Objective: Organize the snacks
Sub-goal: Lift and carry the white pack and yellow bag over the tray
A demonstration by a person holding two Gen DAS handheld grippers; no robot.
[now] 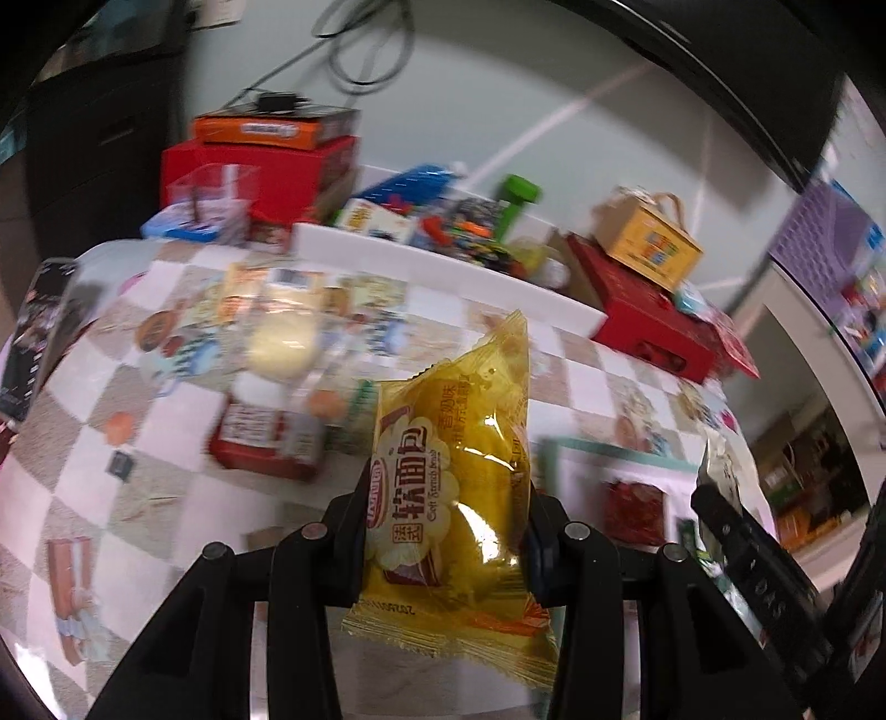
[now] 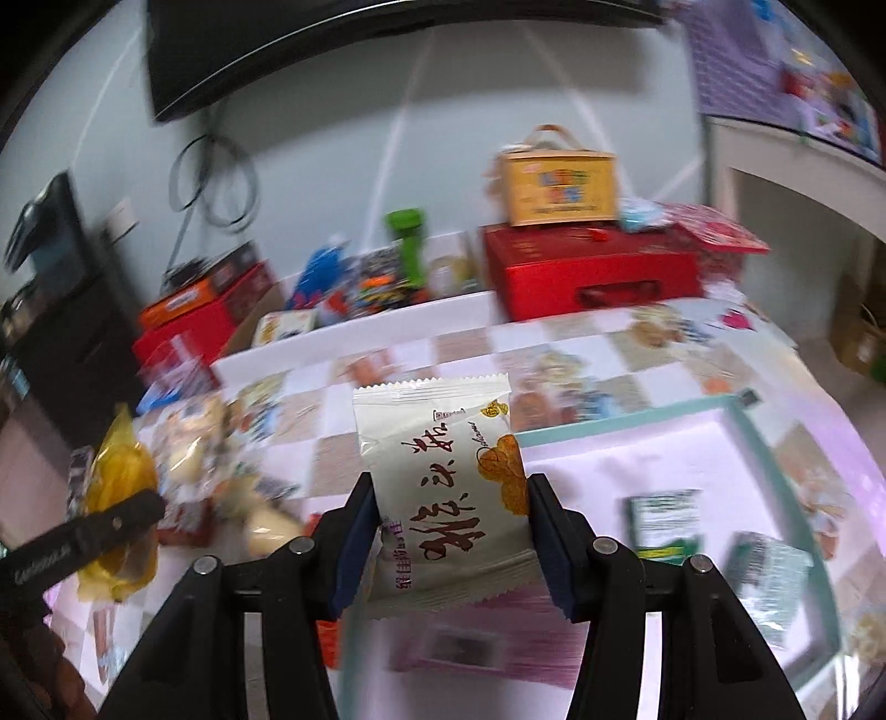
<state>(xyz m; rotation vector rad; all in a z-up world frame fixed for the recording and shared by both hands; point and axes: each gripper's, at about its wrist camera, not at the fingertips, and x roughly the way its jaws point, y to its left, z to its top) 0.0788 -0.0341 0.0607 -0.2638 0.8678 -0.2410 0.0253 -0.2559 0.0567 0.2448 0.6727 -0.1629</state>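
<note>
It looks like a lived-in home room: a checked, picture-printed tablecloth [image 1: 183, 443], stacked red gift boxes [image 2: 592, 271], loose snack packets and a wall-mounted screen [image 2: 332, 50] above dangling cables.

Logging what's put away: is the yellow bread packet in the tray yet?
Out. The yellow soft-bread packet is clamped in the left gripper, above the checkered tablecloth.

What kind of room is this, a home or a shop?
Probably a home room, not a shop: a table with a checked patterned tablecloth, gift boxes such as the red box stacked along the wall, and a dark screen mounted above with loose cables.
</note>
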